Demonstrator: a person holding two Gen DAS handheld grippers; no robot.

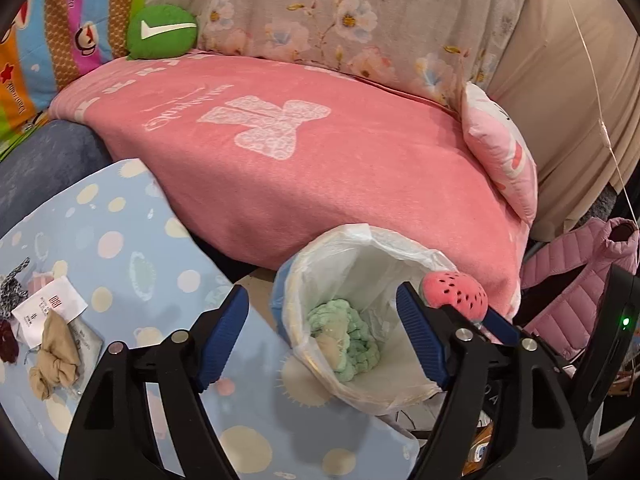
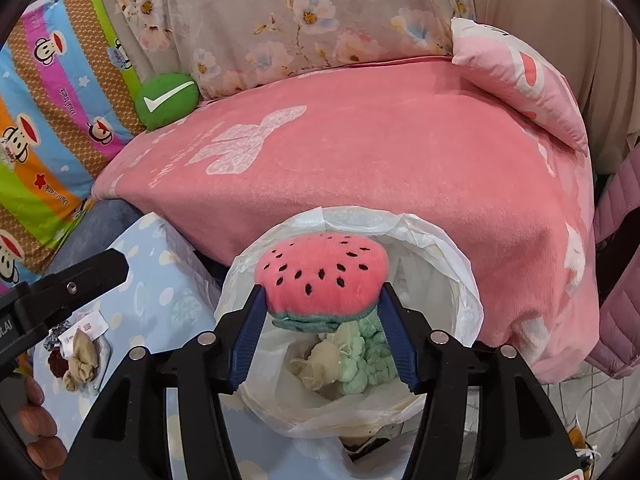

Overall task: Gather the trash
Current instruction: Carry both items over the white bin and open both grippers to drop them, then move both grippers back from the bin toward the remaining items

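My right gripper is shut on a plush watermelon slice and holds it above the mouth of a bin lined with a white plastic bag. The toy also shows in the left wrist view, over the bin's right rim. Inside the bin lies a green knitted bundle with a beige rag. My left gripper is open and empty, its fingers either side of the bin. A beige crumpled cloth, a white paper slip and a dark red item lie on the blue spotted table.
A pink blanket covers the sofa behind the bin, with a green check-mark cushion, a pink pillow and floral fabric at the back. A pink padded jacket hangs at the right. Several reddish round items lie at the table's left edge.
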